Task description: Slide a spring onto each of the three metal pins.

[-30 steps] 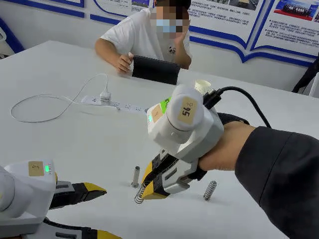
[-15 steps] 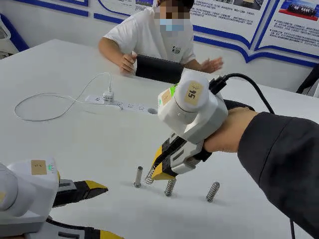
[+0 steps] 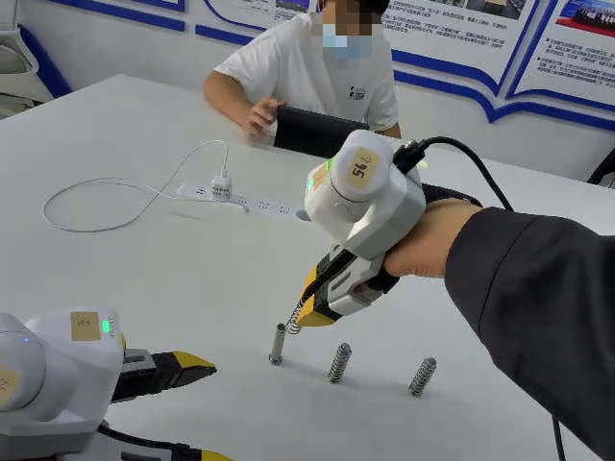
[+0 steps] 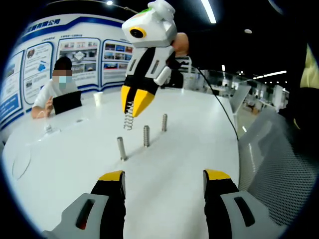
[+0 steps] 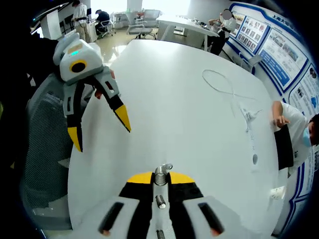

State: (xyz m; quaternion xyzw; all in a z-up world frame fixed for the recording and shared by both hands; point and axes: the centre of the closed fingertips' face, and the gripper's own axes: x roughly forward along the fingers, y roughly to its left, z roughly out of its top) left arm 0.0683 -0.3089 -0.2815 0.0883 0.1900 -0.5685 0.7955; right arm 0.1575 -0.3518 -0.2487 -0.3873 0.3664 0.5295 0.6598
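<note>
White table (image 3: pixel 144 279) w/ blue-trimmed poster wall (image 3: pixel 452 29) behind, ceiling strip lights (image 4: pixel 208 11), mesh chair (image 4: pixel 279 164), poss. more desks (image 5: pixel 179 25) beyond

The left pin (image 3: pixel 278 344) is bare, with a spring (image 3: pixel 293 321) held just above it; the other two are sleeved in springs (image 3: pixel 338 362).

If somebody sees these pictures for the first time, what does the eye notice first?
The right gripper hangs over the white table, shut on a spring just above the bare pin. To the right of that pin in the head view, two more pins already wear springs. At the lower left of that view, the left gripper is open, apart from the pins.
</note>
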